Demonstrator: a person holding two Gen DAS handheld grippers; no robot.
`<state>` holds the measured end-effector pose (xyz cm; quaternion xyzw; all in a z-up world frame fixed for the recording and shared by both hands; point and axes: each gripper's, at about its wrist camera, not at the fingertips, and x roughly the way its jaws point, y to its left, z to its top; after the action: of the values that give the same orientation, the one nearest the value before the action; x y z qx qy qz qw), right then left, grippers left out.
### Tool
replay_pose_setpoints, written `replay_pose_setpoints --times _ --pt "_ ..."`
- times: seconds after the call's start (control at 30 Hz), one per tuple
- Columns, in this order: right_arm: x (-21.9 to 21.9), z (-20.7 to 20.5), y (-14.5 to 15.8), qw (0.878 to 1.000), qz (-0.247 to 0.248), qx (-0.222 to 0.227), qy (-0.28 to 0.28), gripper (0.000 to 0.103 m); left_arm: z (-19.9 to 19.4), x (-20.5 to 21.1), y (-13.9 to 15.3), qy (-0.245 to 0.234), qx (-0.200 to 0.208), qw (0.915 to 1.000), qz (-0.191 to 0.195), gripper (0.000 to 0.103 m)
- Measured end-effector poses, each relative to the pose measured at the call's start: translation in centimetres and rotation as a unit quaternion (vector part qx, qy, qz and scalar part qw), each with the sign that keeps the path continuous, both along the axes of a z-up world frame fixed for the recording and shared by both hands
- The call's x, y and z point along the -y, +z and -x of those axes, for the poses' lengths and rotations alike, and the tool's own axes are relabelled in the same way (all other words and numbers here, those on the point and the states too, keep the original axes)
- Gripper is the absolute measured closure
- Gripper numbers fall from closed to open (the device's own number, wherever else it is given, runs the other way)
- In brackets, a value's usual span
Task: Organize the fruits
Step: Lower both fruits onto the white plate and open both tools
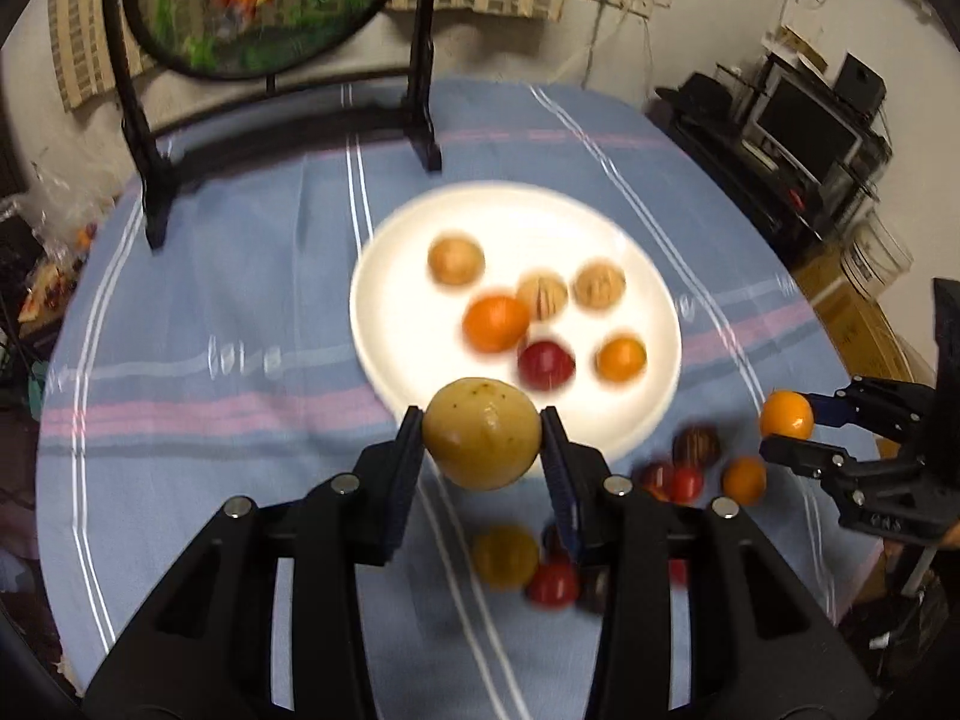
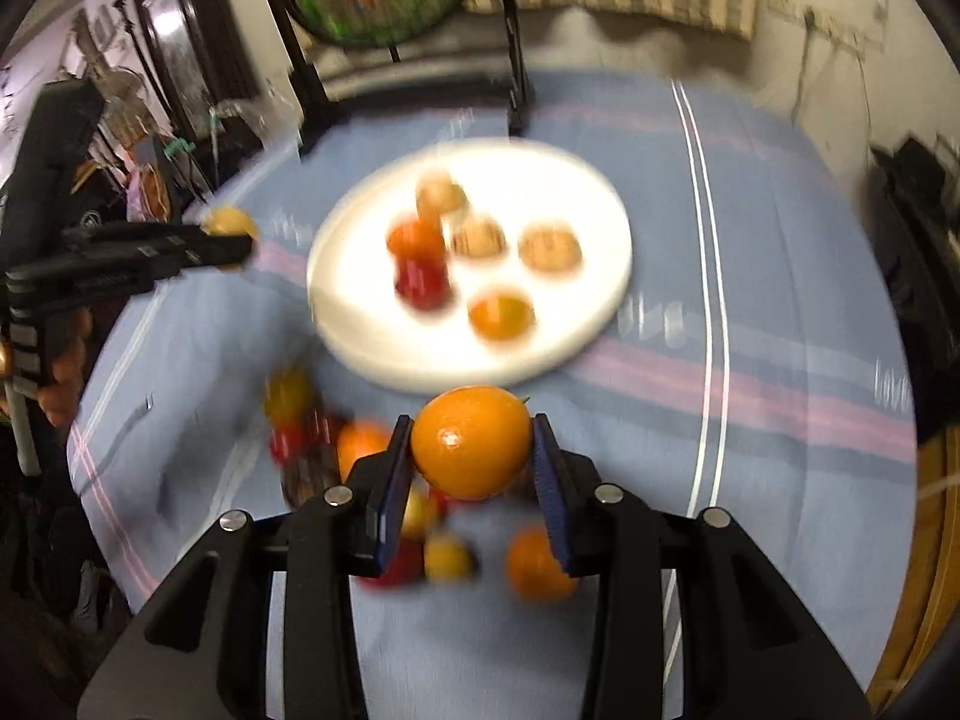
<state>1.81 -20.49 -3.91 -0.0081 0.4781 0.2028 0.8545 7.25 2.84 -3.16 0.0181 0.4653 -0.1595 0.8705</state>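
1. The left gripper [image 1: 483, 433] has its jaws clamped on a yellow-green fruit [image 1: 482, 433], pads pressing both sides, and the fruit hangs clear above the blue striped cloth [image 1: 240, 312] that covers the table.
2. The right gripper [image 2: 473, 443] has its jaws closed on an orange fruit [image 2: 471, 441], also lifted off the cloth, just in front of the plate's near rim.
3. A white plate [image 1: 408, 264] sits in the middle of the table and carries six small fruits: three tan ones, two orange, one red.
4. A loose cluster of fruits [image 1: 690, 474] in red, orange, yellow and dark tones lies on the cloth near the plate's front edge, between and below the two grippers.
5. Behind the plate stands a round painted screen [image 1: 258, 0] in a black frame.
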Motion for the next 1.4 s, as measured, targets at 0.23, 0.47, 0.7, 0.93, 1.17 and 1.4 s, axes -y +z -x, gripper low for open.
replay_pose_setpoints --times 0.23,0.47,0.7,0.93,1.17,1.4 --pt "-2.7 -9.1 1.4 0.999 -0.008 0.032 0.004 0.064 -6.0 2.5 -0.9 0.034 -0.006 0.9990 -0.029 0.063" --pt "-4.0 -16.0 -3.0 1.000 0.001 -0.008 -0.011 0.064 -9.4 3.2 -3.9 0.058 -0.033 0.9964 -0.052 0.063" --pt "-4.6 -18.7 -5.4 0.999 0.006 -0.033 -0.004 0.064 -10.9 3.4 -5.4 0.064 -0.038 0.9944 -0.075 0.063" --pt "-5.5 -19.2 -6.1 0.998 0.026 -0.046 0.016 0.064 -11.3 3.3 -5.8 0.071 -0.042 0.9931 -0.084 0.063" --pt "-4.7 -18.5 -5.2 0.999 0.024 -0.034 0.013 0.064 -10.3 3.6 -4.3 0.071 -0.010 0.9925 -0.099 0.037" --pt "-3.7 -17.5 -3.2 0.999 -0.017 -0.030 0.002 0.055 -8.7 4.0 -1.8 0.063 0.013 0.9922 -0.107 0.037"
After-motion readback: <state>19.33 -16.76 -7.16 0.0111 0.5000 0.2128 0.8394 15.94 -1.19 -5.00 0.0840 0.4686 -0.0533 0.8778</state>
